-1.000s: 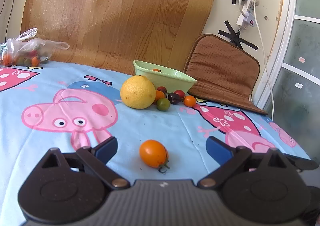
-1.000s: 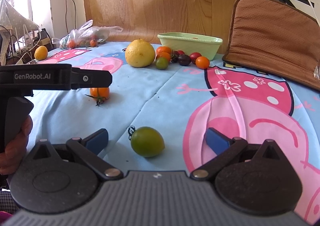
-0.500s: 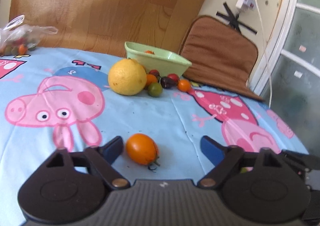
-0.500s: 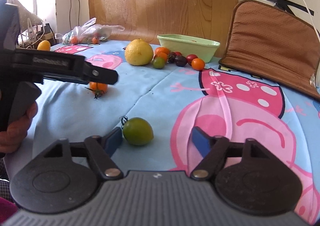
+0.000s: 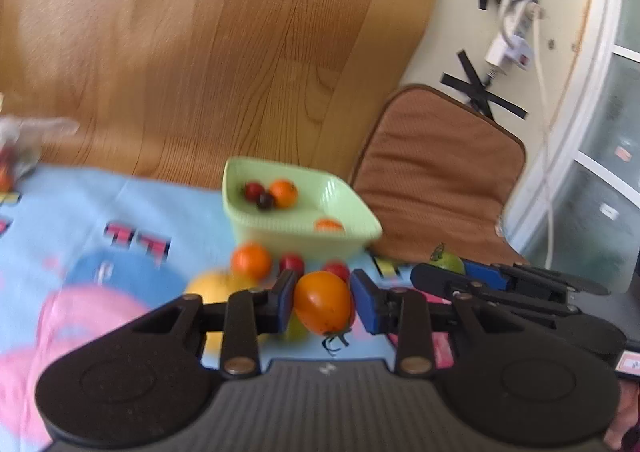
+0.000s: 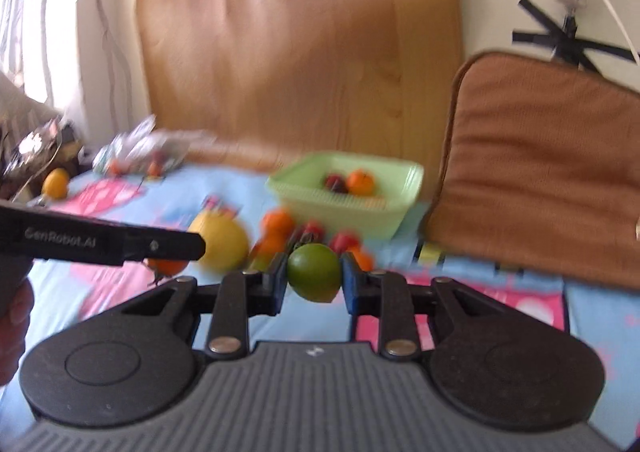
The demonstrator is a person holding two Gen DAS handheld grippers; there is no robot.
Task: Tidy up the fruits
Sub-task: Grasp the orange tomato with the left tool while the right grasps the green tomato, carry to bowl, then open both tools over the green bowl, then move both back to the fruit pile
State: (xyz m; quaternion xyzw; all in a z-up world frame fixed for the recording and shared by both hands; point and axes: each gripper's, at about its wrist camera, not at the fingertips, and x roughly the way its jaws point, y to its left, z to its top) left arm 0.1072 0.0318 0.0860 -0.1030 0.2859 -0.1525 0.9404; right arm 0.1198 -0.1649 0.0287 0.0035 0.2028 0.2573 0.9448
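Note:
The jaws of my left gripper (image 5: 322, 300) are closing, and its blue pads press both sides of an orange tomato (image 5: 322, 302) lifted off the blue cartoon cloth. My right gripper (image 6: 314, 278) is closing too, pinching a green tomato (image 6: 314, 272) in the air. In the left wrist view the right gripper (image 5: 456, 268) and its green tomato (image 5: 448, 261) sit at the right. A light green bowl (image 5: 296, 232) (image 6: 332, 208) ahead holds several small tomatoes. A yellow citrus (image 6: 220, 240) and loose tomatoes (image 5: 252, 260) lie before it.
A brown cushion (image 5: 432, 172) leans on the wall right of the bowl. A wooden board (image 5: 200, 52) stands behind the table. A plastic bag of fruit (image 6: 140, 148) and an orange fruit (image 6: 56, 182) are far left. A hand (image 6: 12, 316) holds the left gripper.
Both grippers have closed on their tomatoes, the left on the orange one and the right on the green one. Both have lifted them off the cloth and come closer to the bowl.

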